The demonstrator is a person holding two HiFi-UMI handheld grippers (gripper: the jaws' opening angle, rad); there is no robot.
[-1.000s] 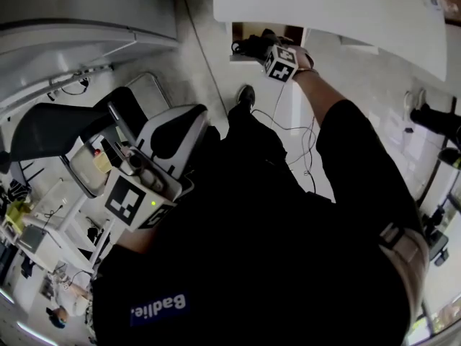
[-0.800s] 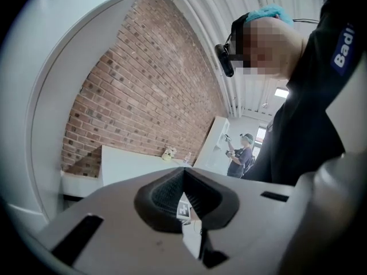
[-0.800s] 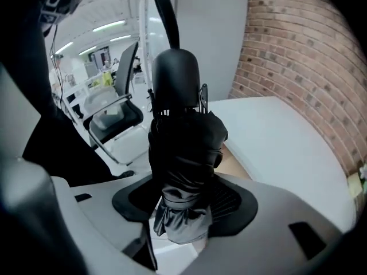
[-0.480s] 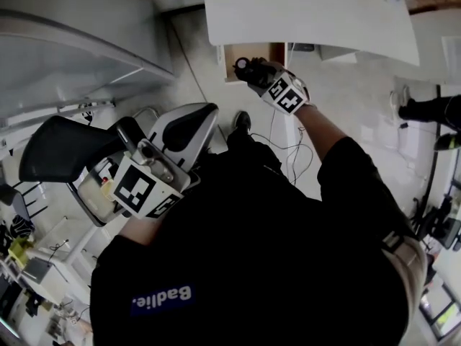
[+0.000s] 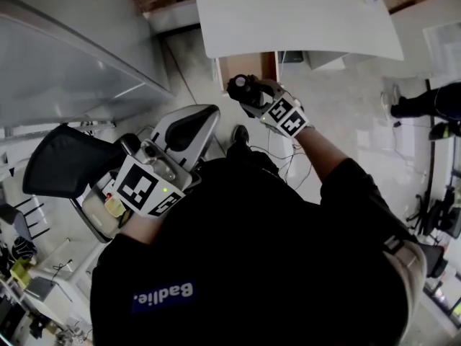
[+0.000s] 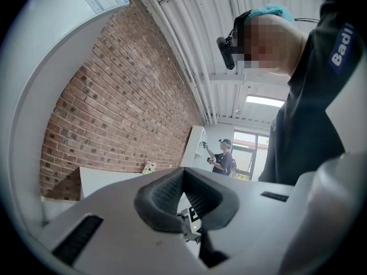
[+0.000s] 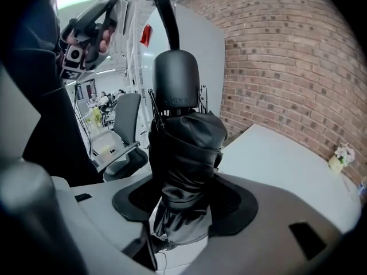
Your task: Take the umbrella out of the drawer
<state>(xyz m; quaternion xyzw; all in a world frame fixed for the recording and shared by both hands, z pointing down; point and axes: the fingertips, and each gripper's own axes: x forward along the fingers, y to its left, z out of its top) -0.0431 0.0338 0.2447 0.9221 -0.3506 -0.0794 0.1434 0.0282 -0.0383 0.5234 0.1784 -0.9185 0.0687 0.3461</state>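
A folded black umbrella (image 5: 240,87) (image 7: 183,148) with a round handle and a strap sits between the pads of my right gripper (image 5: 252,98) (image 7: 184,202), which is shut on its fabric body. It hangs just in front of the open wooden drawer (image 5: 248,65) under the white table (image 5: 302,13), clear of the drawer. My left gripper (image 5: 148,166) (image 6: 184,188) is held low at the left by an office chair; its dark pads meet at the tip with nothing between them.
A black-and-white office chair (image 5: 184,125) stands next to my left gripper, and another dark chair (image 5: 57,168) is further left. Cables (image 5: 284,157) trail on the floor below the drawer. A brick wall (image 6: 114,107) and a distant person (image 6: 225,156) are behind.
My right gripper has lifted out of the drawer and come towards me with the umbrella in it. The left gripper has risen a little beside the chair.
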